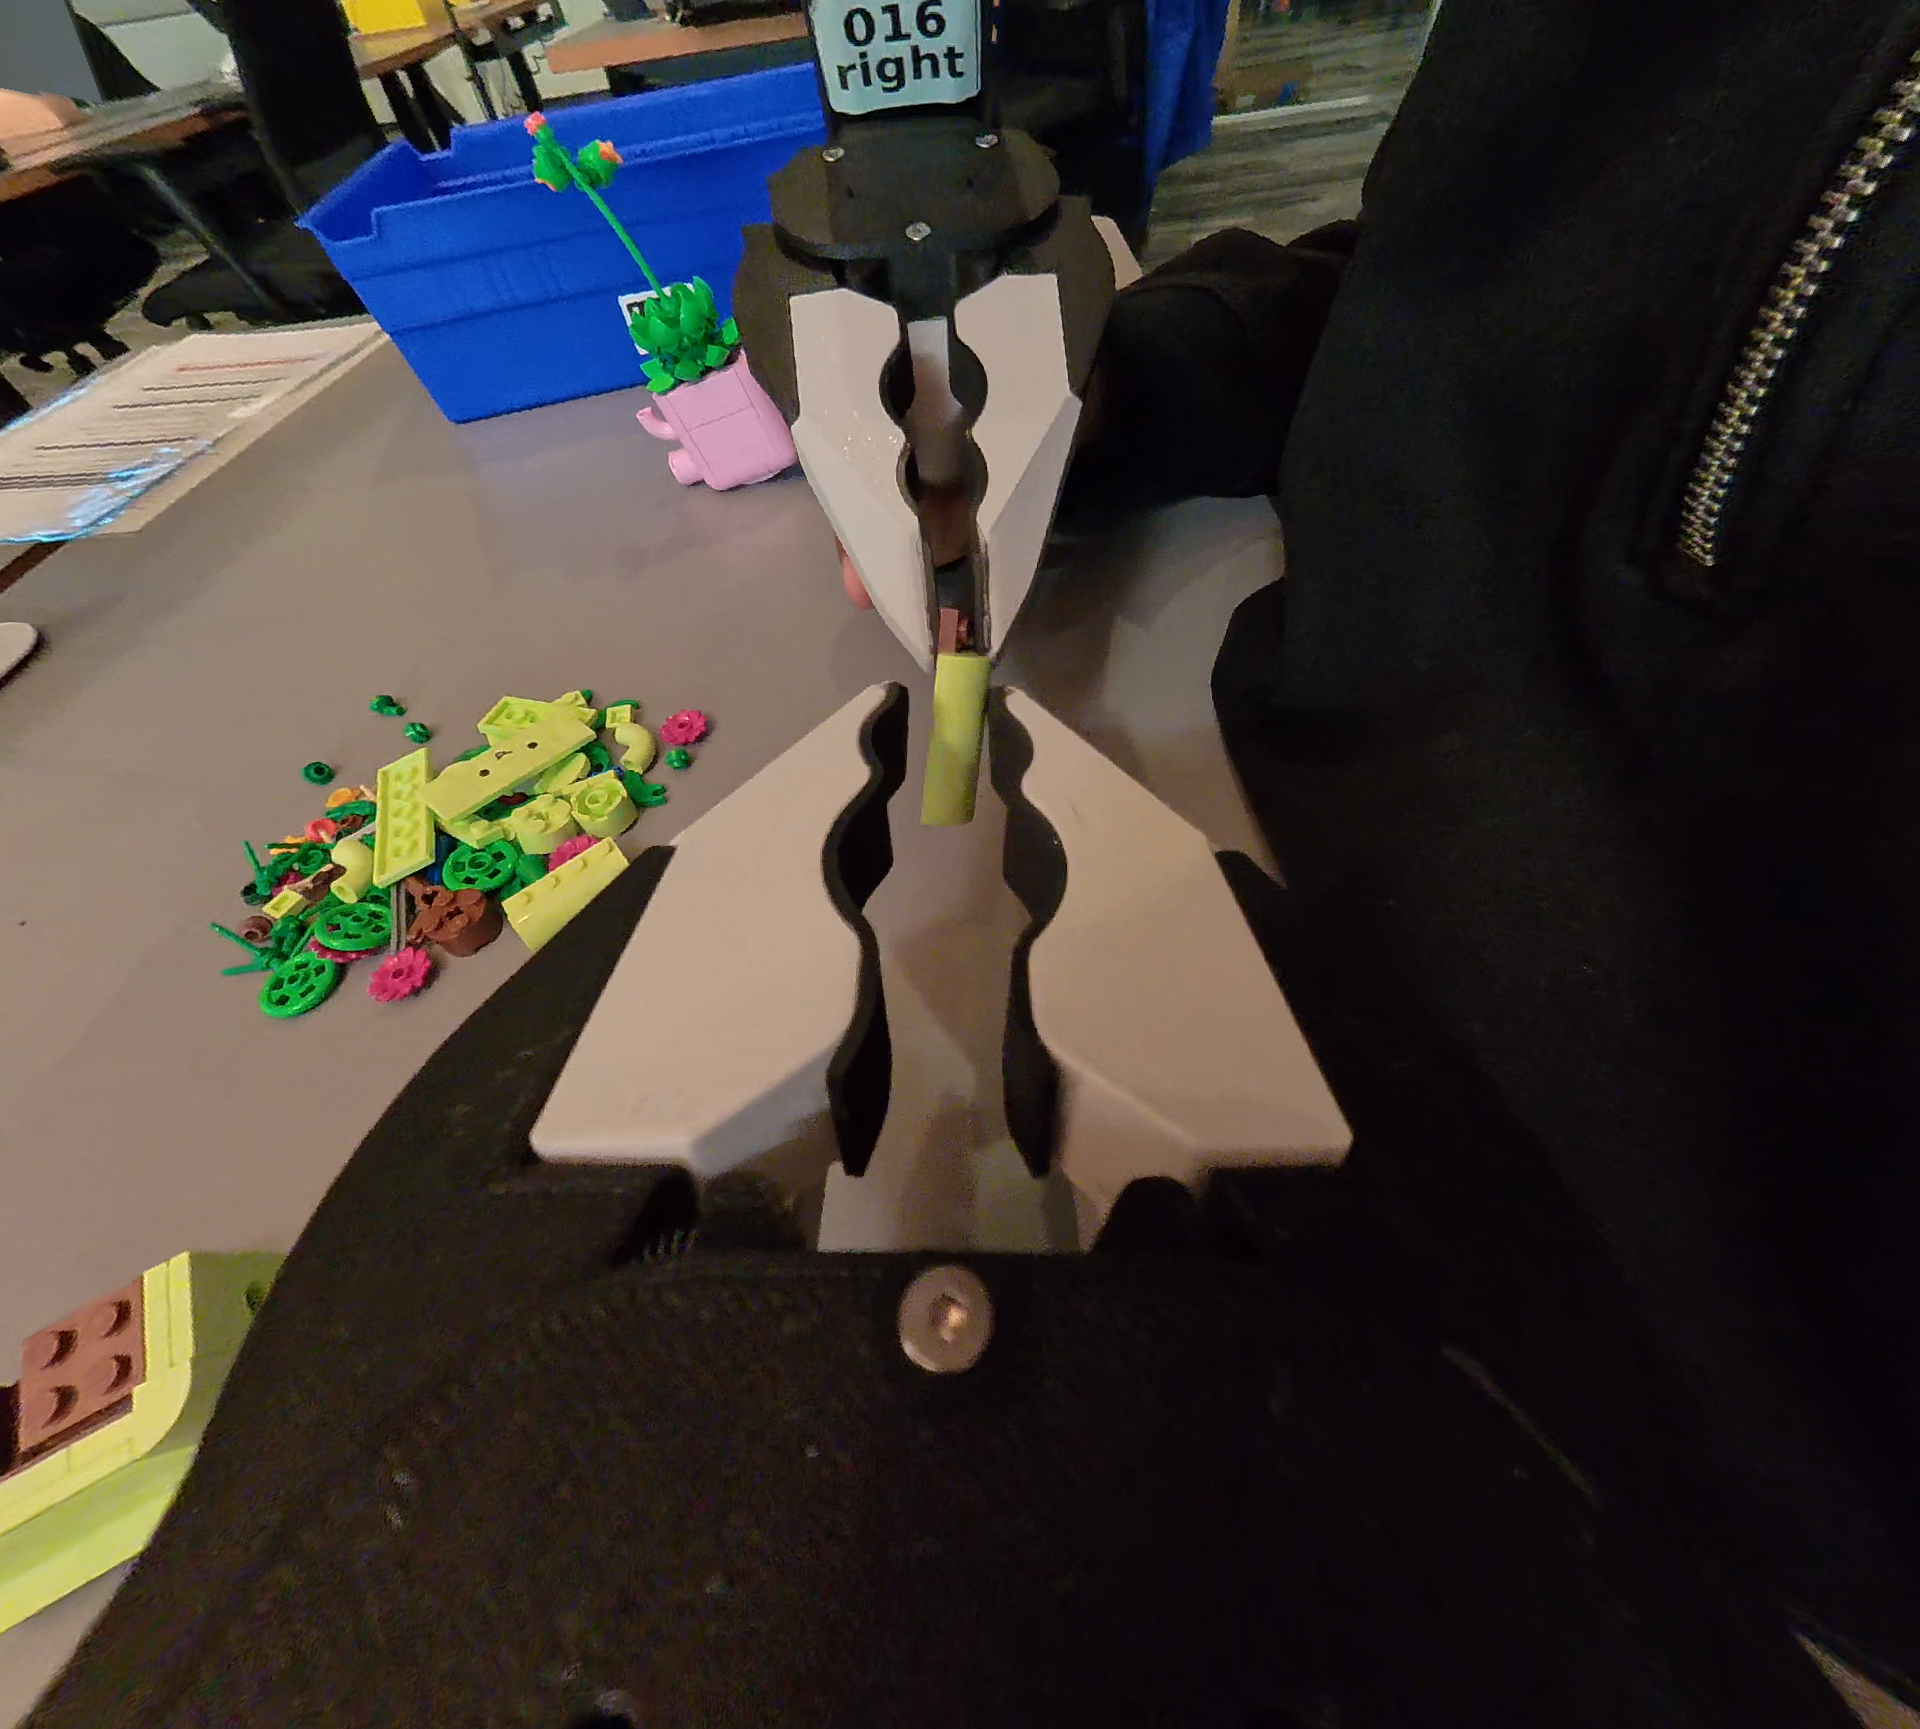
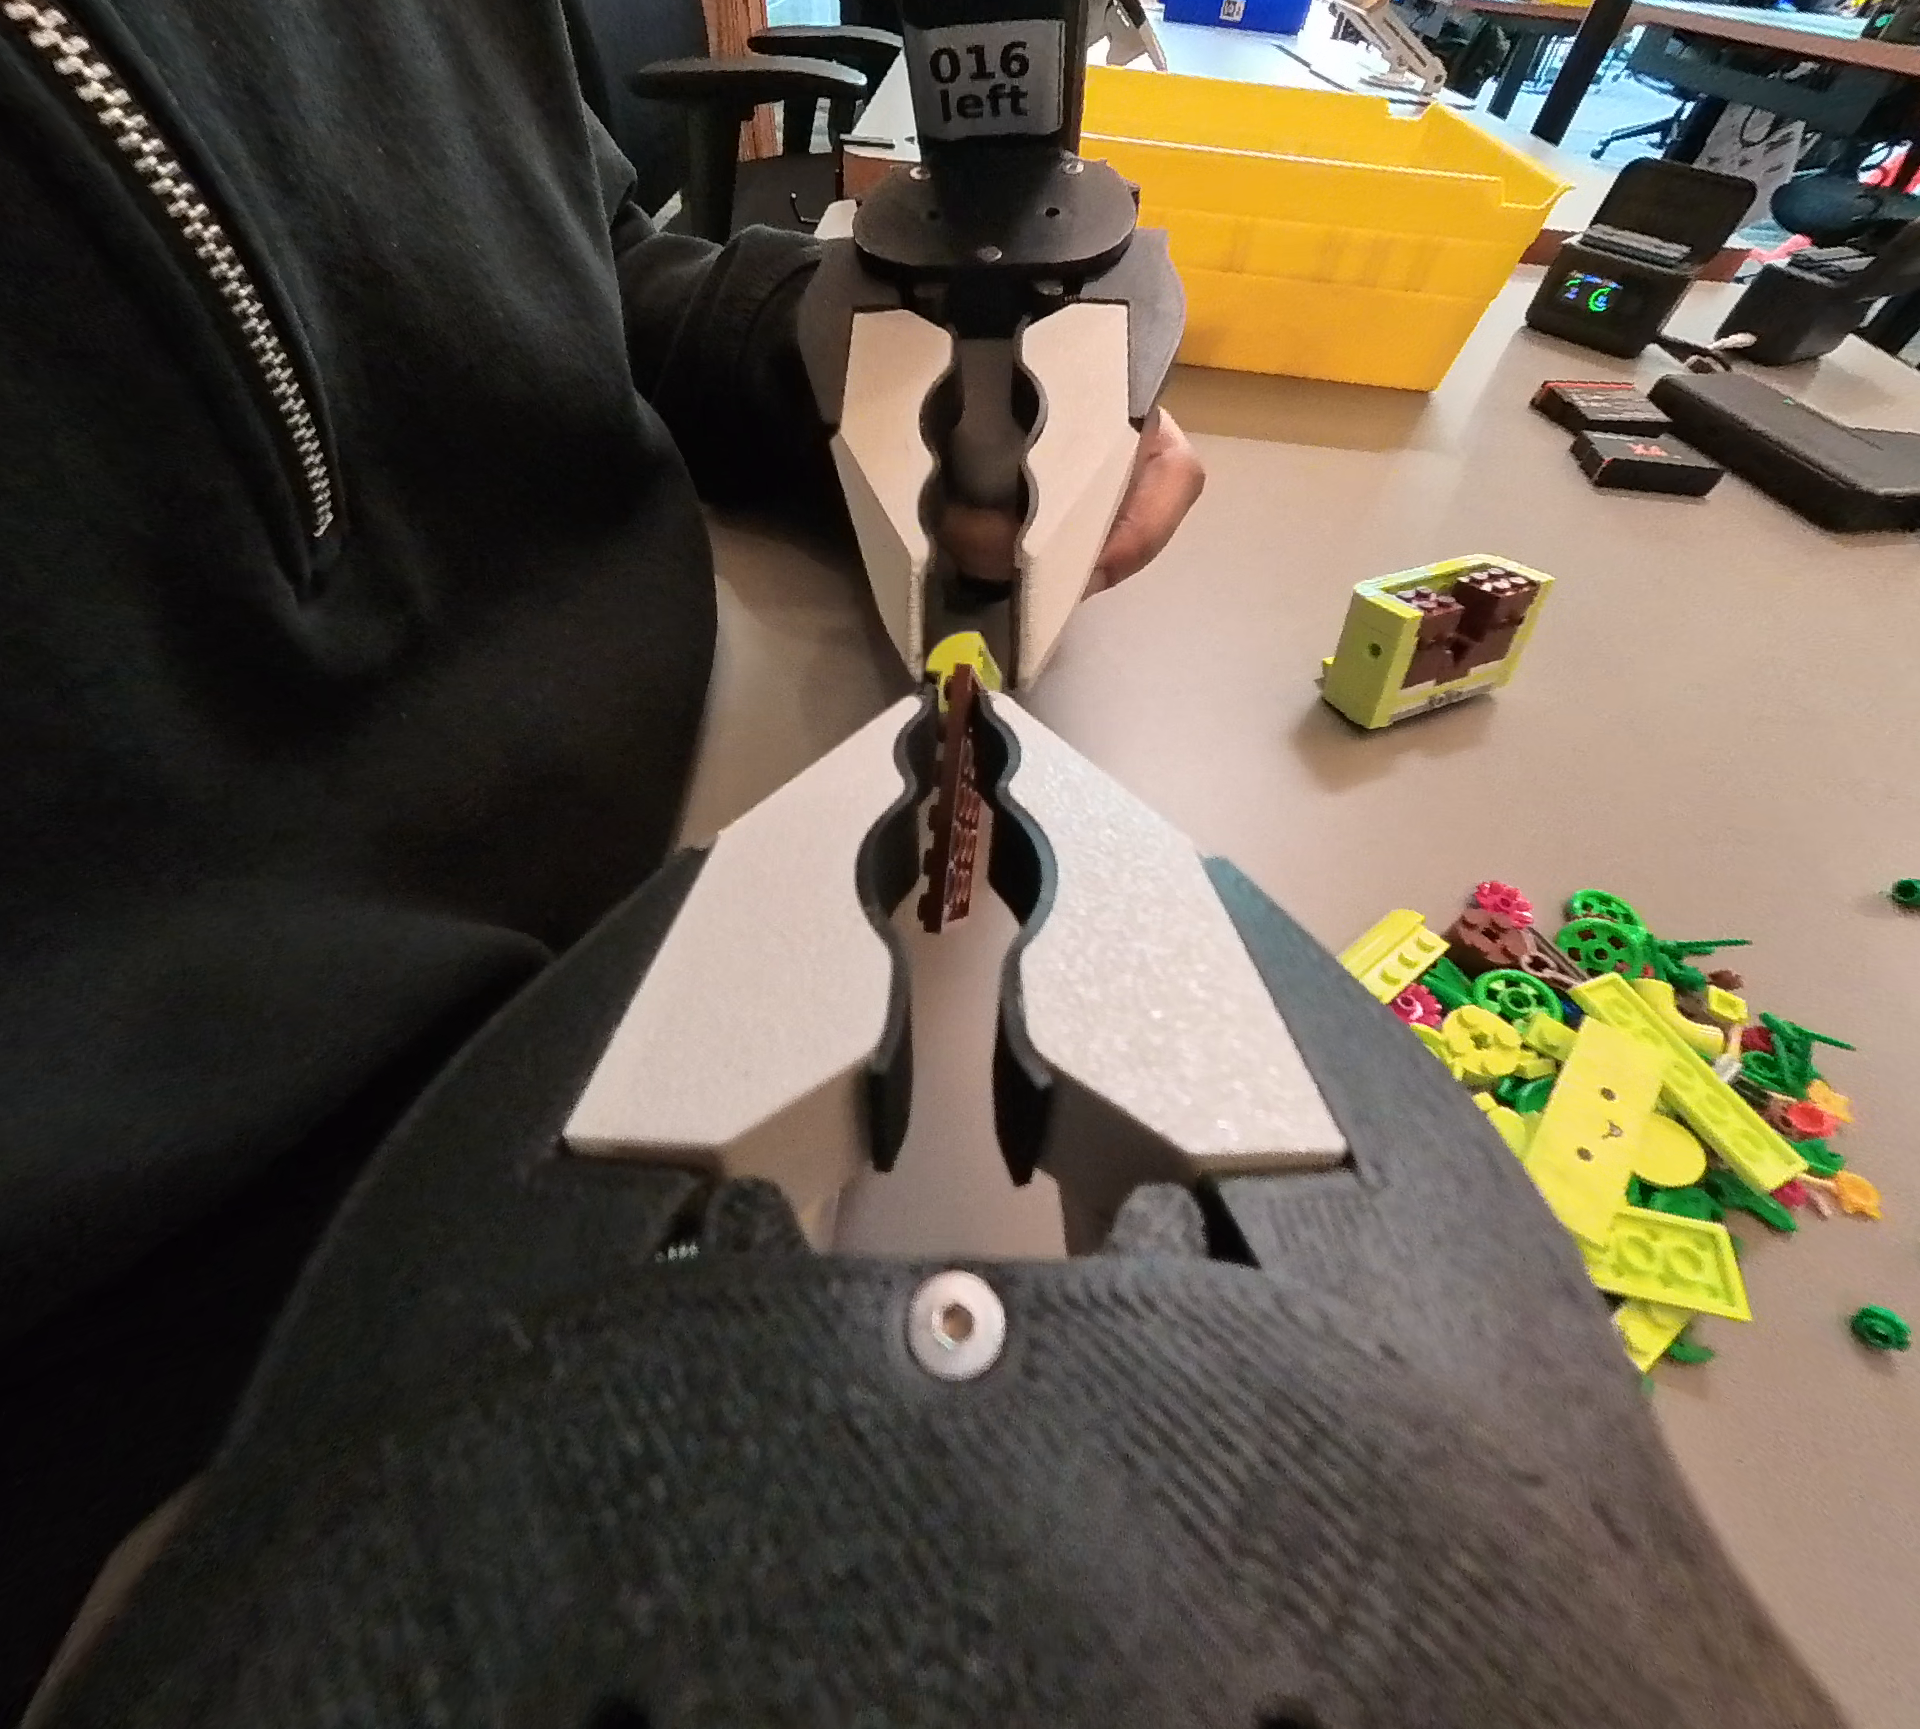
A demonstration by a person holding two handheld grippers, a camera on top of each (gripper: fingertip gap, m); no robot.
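left gripper (image 1: pixel 945 692) spread around lime piece (image 1: pixel 954 744) | right gripper (image 2: pixel 961 692) pinching brown plate (image 2: pixel 958 822)

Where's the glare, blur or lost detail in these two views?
Left wrist view: soft glare on the table, black jacket crushed to near black, edges bent by the wide lens. Right wrist view: bright background up top, brick pile sharp, bottom of the frame soft.
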